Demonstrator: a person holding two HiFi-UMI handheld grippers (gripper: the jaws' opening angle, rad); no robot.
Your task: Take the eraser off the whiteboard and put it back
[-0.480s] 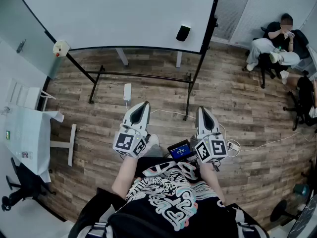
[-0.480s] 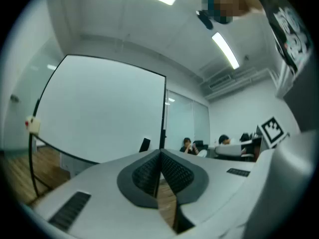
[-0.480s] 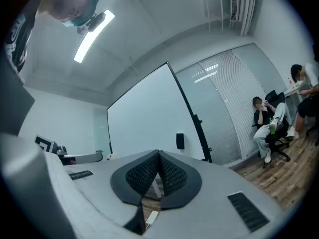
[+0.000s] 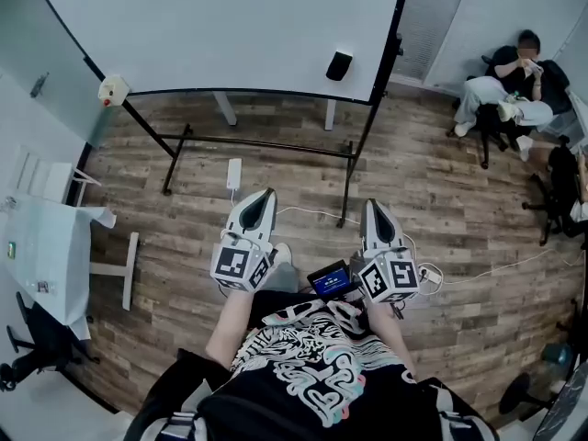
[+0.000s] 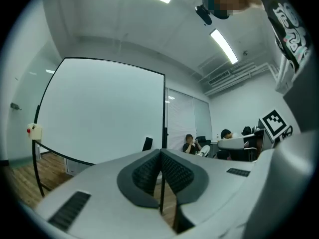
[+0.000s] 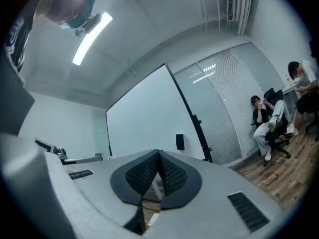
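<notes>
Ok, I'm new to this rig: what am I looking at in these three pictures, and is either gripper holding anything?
There is no robot arm: a person holds a two-jaw gripper in each hand. The head view looks down from their head and shows the left gripper and right gripper held level above a wooden floor, pointing toward the whiteboard. The other two pictures come from a camera on each gripper, looking along its jaws. Both pairs of jaws are closed together with nothing between them. The black eraser sits on the whiteboard near its right edge, untouched.
</notes>
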